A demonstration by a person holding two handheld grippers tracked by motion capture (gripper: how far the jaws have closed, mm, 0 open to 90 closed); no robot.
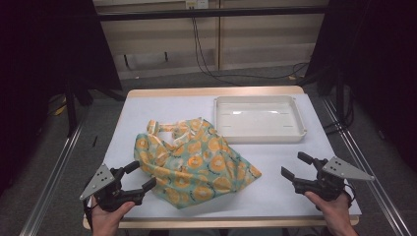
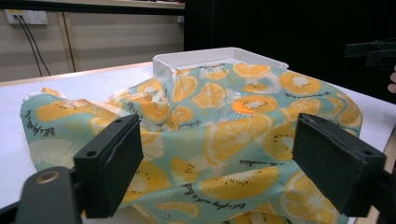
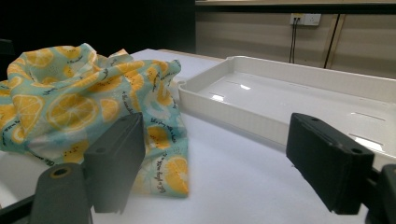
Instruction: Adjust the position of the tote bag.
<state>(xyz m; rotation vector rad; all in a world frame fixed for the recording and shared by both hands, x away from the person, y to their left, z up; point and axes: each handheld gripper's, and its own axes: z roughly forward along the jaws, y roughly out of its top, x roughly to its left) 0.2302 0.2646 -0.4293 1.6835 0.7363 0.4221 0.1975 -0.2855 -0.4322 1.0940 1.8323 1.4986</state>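
A crumpled teal cloth printed with orange slices (image 1: 194,162) lies on the white table, left of centre. My left gripper (image 1: 140,175) is open at the front left, its jaws pointing at the cloth's near left edge without touching it. In the left gripper view the cloth (image 2: 224,126) bulges just beyond the spread jaws. My right gripper (image 1: 296,166) is open at the front right, well apart from the cloth. In the right gripper view the cloth (image 3: 84,107) sits to the left and a white tray (image 3: 261,116) to the right.
The empty white tray (image 1: 301,123) stands at the back right of the table (image 1: 275,191). Metal rails run along both sides of the table. Cables hang against the back wall. The other gripper (image 2: 373,53) appears far right in the left gripper view.
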